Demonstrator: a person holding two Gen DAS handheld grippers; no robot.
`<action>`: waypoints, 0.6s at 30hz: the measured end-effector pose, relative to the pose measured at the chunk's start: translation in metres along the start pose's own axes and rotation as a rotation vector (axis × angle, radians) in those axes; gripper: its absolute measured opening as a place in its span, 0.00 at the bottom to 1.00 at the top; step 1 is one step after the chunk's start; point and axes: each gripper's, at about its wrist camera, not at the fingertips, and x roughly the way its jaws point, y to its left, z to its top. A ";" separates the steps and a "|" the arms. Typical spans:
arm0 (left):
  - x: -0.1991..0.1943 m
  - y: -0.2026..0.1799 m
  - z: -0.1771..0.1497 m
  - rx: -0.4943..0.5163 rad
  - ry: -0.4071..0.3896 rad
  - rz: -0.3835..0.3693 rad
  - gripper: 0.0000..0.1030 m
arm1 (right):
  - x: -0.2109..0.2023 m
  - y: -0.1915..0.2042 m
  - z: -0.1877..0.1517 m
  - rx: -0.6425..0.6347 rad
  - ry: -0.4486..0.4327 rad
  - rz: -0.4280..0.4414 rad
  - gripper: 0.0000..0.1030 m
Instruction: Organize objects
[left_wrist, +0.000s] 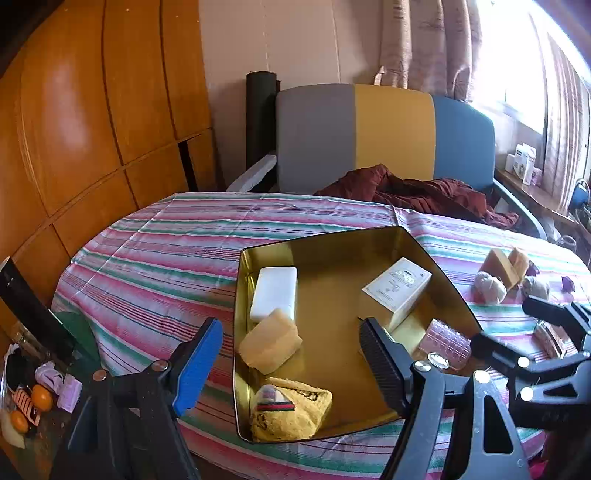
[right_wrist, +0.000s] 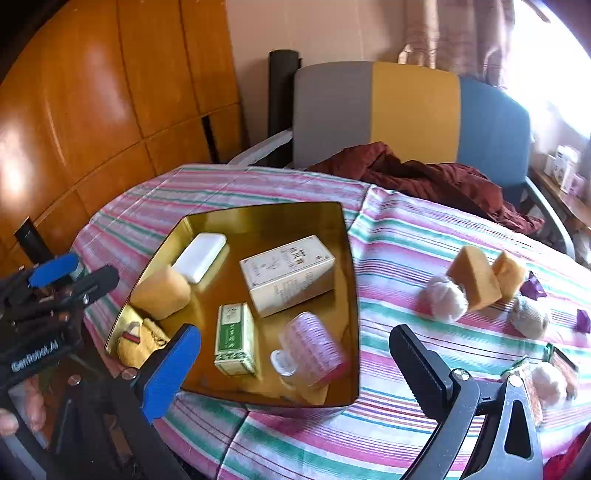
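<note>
The gold tin tray (right_wrist: 347, 258) lies on the striped tablecloth (right_wrist: 406, 236), near the front edge of the table, and it is your landmark. Inside the tray, at the far left corner, you see a white bar (right_wrist: 199, 256); just in front of it sits a tan sponge (right_wrist: 162, 291), and a yellow knitted pouch (right_wrist: 142, 343) fills the near left corner. A large cream box (right_wrist: 288, 275) lies in the middle, tilted. A small green and white box (right_wrist: 234, 339) is in front of it, and a pink ribbed bottle (right_wrist: 312, 349) lies on its side close to the right wall; it looks blurred.

To the right of the tray, well apart, two orange sponge blocks (right_wrist: 476, 280) stand among pale yarn balls (right_wrist: 447, 299). The cloth between them and the tray wall is free.

Your right gripper (right_wrist: 295, 369) hovers above the near right part of the tray, jaws spread wide, and it holds nothing. Your left gripper (left_wrist: 291, 365) hangs over the near left part of the tray, also wide apart and empty. Behind the tray, a dark red cloth (right_wrist: 424, 177) lies at the far table edge, before a chair (right_wrist: 406, 110).
</note>
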 end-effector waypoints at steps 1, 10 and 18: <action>0.000 -0.002 0.000 0.008 -0.002 0.001 0.75 | -0.001 -0.002 0.000 0.007 -0.003 -0.004 1.00; -0.004 -0.016 0.003 0.047 -0.005 -0.032 0.75 | -0.007 -0.032 -0.002 0.073 -0.018 -0.049 1.00; -0.003 -0.035 0.003 0.119 0.000 -0.038 0.75 | -0.015 -0.068 -0.007 0.145 -0.022 -0.107 1.00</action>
